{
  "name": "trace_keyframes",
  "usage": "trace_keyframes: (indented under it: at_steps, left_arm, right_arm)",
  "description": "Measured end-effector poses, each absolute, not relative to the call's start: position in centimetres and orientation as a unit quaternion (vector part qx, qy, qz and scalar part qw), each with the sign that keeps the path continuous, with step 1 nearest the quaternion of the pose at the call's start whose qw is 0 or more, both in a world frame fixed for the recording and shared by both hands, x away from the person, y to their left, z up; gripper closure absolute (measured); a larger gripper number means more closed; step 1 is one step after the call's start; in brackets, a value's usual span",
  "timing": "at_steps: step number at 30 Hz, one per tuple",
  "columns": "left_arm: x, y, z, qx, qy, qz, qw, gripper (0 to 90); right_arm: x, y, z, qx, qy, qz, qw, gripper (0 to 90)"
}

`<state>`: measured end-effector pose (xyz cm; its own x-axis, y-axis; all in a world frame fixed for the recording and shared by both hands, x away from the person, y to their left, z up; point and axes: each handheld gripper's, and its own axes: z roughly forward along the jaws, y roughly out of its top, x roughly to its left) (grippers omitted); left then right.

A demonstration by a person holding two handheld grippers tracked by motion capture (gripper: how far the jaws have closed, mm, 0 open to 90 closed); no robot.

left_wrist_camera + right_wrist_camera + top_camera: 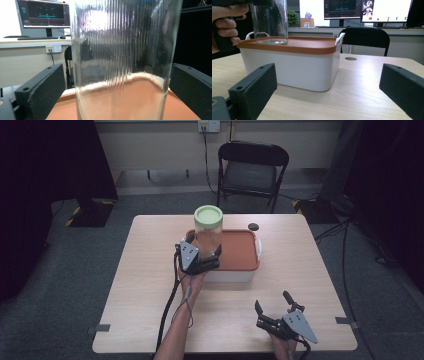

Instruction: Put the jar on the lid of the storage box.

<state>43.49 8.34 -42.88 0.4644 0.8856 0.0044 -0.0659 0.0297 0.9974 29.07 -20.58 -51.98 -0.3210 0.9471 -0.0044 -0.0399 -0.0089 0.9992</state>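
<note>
The jar [208, 232] stands on the lidded box [240, 251] mid-counter [150, 285], a chair [252, 167] behind the counter.

The clear ribbed glass jar [208, 236] with a pale green lid stands upright. It sits between the left gripper's [202, 256] jaws, empty.

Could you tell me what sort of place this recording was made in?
Probably a lab or office workroom: computer monitors on a desk, a folding chair by a wall socket, and a plain wooden table set up for handling work.
</note>
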Motion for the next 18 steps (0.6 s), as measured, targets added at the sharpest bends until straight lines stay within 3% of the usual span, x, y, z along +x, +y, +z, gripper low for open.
trace_keyframes:
  at_steps: [18]
  left_arm:
    - [43.07,8.41,-42.84,0.59,0.354,0.383,0.616,0.1]
  right_arm:
    - [29.06,-20.57,-51.98,0.402,0.564,0.585,0.422,0.4]
